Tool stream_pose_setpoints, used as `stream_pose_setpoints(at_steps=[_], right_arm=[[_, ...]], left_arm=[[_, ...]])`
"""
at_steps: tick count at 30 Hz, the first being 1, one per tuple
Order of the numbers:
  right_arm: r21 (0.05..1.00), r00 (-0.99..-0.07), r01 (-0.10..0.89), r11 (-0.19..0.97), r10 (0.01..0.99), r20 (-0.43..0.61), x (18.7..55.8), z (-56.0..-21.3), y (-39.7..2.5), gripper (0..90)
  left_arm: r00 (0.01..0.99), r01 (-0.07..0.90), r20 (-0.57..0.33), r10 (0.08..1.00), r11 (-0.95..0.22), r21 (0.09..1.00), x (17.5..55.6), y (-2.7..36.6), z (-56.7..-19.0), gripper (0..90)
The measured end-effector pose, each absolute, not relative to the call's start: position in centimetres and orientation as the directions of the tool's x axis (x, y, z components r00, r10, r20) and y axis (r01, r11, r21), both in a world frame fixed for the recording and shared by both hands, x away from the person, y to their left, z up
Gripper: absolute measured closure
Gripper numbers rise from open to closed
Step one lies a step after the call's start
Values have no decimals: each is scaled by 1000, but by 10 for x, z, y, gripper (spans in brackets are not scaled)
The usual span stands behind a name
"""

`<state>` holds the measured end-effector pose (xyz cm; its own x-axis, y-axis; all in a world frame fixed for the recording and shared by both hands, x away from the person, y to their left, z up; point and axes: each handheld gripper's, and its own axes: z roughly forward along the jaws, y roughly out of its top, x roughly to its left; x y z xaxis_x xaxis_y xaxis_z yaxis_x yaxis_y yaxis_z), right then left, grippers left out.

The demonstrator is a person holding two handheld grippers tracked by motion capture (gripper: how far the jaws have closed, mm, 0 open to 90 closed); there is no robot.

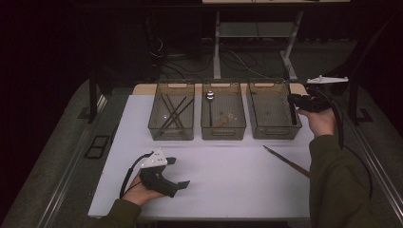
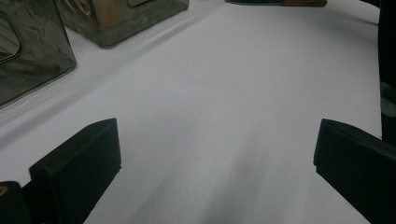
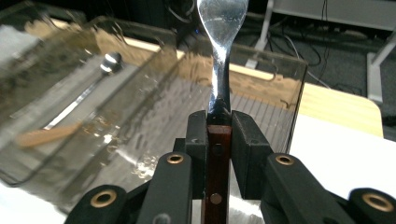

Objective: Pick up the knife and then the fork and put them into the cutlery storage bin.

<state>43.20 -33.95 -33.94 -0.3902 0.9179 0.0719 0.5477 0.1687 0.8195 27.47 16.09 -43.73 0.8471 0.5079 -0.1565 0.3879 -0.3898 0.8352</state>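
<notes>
Looks like a cutlery-sorting job, mid-drop; the right gripper (image 1: pixel 300 101) is clamped tight on a wood-handled utensil (image 3: pixel 219 93), pads squeezing the dark handle, metal part sticking up past the jaws; can't tell if it's a fork, knife or spoon, the tip is cut off in the right gripper view. In the high view that gripper sits over the near-right edge of the right bin (image 1: pixel 273 110), so imo the step in hand is carrying this piece to that bin.

Next move prob calls for tipping it over the wall, getting the piece down inside, then letting the jaws go; bin wall is thin and clear, so keep the handle off the rim or it could tip out.

Left gripper (image 1: pixel 167 180) is parked on the white tabletop (image 1: pixel 228 175), jaws spread wide, nothing between them; just idle atm.

Count:
- 3 clear bins in a row; left bin (image 1: pixel 172 111), middle bin (image 1: pixel 223 110), right one
- chopsticks (image 1: pixel 173 111) in the left bin, a few crossed, can't count exactly
- 1 spoon (image 1: pixel 209 107) in the middle bin, plus sth brownish I can't ID
- 1 loose utensil (image 1: pixel 287 161) lying on the table near the right sleeve, prob next up
- 2 grippers
</notes>
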Motion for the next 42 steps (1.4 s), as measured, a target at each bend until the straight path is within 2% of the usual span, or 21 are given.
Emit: stream_pose_setpoints(at_steps=[7,17,21,22,23,24,30,36,42], right_arm=[[759,-400,606,238,916,32,449,-364,-333,774],[706,-405,656,267,914,31,453,-388,-332,772],[685,-424,659,310,906,-2,453,-394,-330,761],[688,-422,659,304,907,3,454,-394,-331,748],[692,-430,658,297,903,21,454,-393,-332,683],[705,-423,652,280,906,32,453,-391,-332,656],[751,-436,620,226,895,91,446,-378,-336,546],[787,-470,592,173,868,163,427,-361,-341,483],[820,-515,546,175,841,163,397,-352,-341,434]], left_arm=[[849,383,-153,505,-390,837,275,161,-437,0],[850,387,-155,504,-396,833,274,160,-437,0],[850,387,-154,503,-400,831,274,160,-438,0],[850,387,-155,503,-399,831,274,160,-438,0],[851,387,-155,502,-400,831,274,160,-438,0],[851,387,-155,502,-400,831,274,160,-438,0],[850,389,-157,503,-397,831,274,160,-438,0],[850,388,-158,502,-395,833,274,160,-437,0],[852,385,-154,501,-398,833,273,159,-437,0]])
